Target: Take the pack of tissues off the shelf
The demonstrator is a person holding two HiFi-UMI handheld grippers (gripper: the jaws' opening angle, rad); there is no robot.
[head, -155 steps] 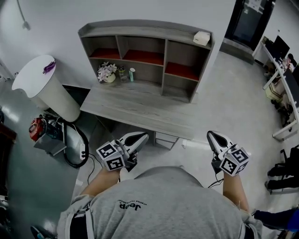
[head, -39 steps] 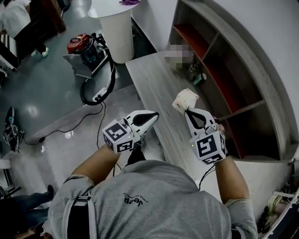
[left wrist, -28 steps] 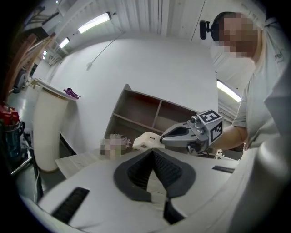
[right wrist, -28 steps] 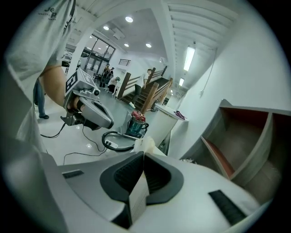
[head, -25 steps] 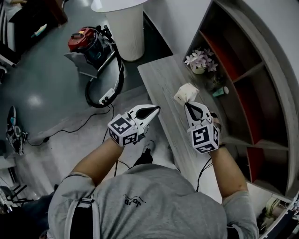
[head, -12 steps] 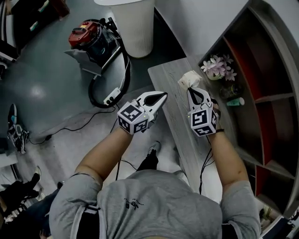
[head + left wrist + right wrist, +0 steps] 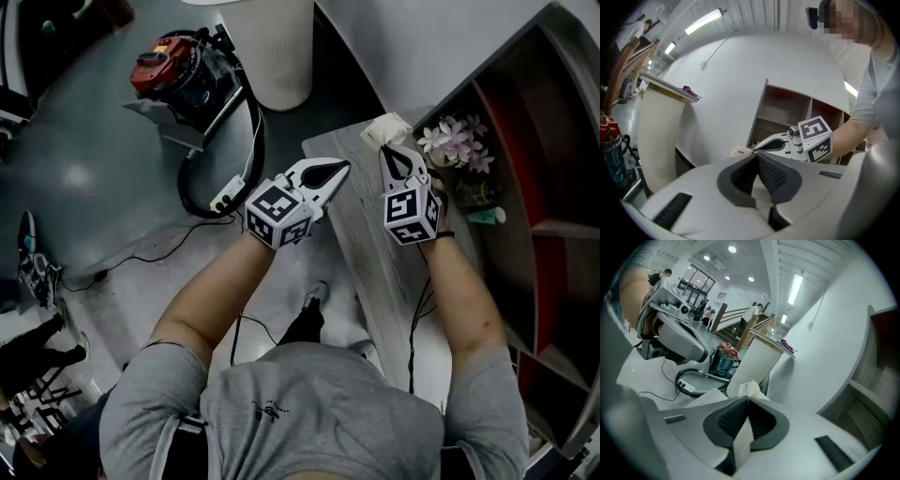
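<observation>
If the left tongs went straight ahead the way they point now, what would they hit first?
Most likely the pack of tissues pinched in the right tongs, which lie just beyond the tips of the left tongs. Depth is hard to judge, so they might pass just beside it.

Matt grey wood-grain desk (image 7: 364,246), glossy grey floor (image 7: 84,187), soft-wrapped tissue pack (image 7: 386,126)

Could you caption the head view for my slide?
Right gripper holds the pack of tissues at the far end of the desk; left gripper, shut and empty, alongside.
</observation>
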